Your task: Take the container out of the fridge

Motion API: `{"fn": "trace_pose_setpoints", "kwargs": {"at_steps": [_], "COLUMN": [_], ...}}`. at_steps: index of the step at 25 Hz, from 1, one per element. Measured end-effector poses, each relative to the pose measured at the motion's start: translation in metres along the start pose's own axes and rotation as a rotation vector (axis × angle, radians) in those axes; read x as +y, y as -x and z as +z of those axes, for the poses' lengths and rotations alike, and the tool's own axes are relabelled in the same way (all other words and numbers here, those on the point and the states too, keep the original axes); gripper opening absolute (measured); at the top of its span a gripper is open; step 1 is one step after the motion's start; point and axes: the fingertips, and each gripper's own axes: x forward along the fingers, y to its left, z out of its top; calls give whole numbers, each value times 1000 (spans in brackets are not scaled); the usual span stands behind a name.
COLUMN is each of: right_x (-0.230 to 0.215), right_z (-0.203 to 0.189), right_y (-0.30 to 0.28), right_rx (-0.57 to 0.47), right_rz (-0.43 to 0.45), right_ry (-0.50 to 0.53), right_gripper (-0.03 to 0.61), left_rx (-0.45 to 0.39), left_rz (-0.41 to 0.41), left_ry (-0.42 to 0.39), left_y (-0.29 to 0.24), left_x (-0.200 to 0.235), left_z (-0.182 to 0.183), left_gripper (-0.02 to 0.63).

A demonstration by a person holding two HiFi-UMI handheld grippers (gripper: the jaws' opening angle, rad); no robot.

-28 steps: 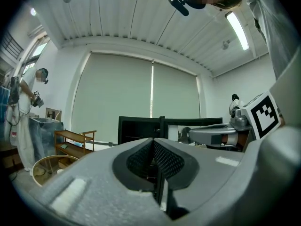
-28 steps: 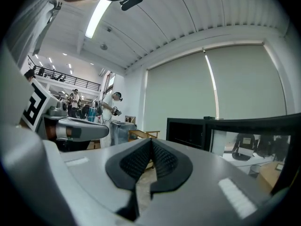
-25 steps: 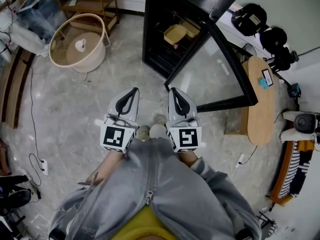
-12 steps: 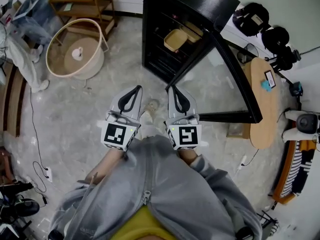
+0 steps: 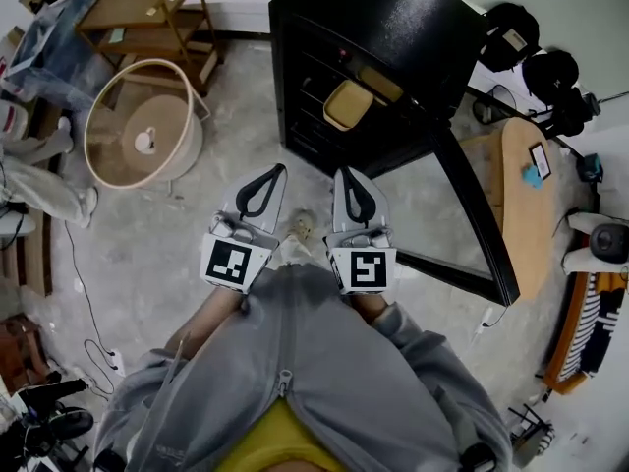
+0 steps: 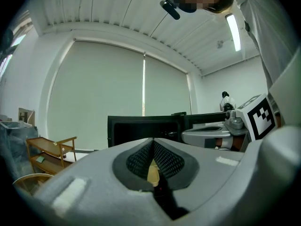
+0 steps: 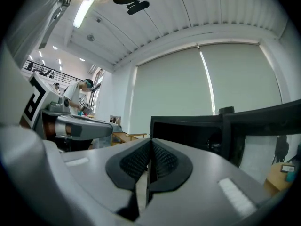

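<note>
My left gripper [image 5: 274,169] is fully closed, jaws pressed together, with nothing held. My right gripper [image 5: 341,173], just beside it, is likewise closed and empty. Far beyond both, the container [image 5: 348,103] rests on a wire shelf [image 5: 307,106] inside the black box-shaped fridge [image 5: 393,28]. It is a shallow, pale tan, matte tray, rectangular with rounded corners. To the right, the black-framed glass door [image 5: 432,214] stands open.

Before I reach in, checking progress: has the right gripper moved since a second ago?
Yes: the right gripper has moved toward the fridge; its tip now nearly meets the open front.
</note>
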Motion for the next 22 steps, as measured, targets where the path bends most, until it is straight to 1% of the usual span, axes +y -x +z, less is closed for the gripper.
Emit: {"fn": "trace_pose_setpoints", "kwargs": {"at_steps": [4,6,8,11,17,22], "right_x": [-25,-35,-44,-55,-65,-70], "right_z": [-3,-1,-4,-9,-8,-18], "right_y": [-33,-46,-54,-58,-61,-64], "right_rx": [22,21,32,51,49,72], "right_rz": [-45,-71,-94,-128,-222,-307], "right_ry": [-18,-41,-38,-12,-19,-36], "right_gripper": [0,0,0,0,0,0], "left_rx": [2,6,11,16,5,6], "left_rz": [-58,-85,-107,-139,-223,-318], "left_ry": [-4,-1,5,18,17,-21], "left_y": [-46,-64,-79,-96,-123,-140], "left_x": [16,21,24,27,27,24], "left_z": [2,0,-3,-7,-10,-11], "left_gripper": [5,5,5,5,5,5]}}
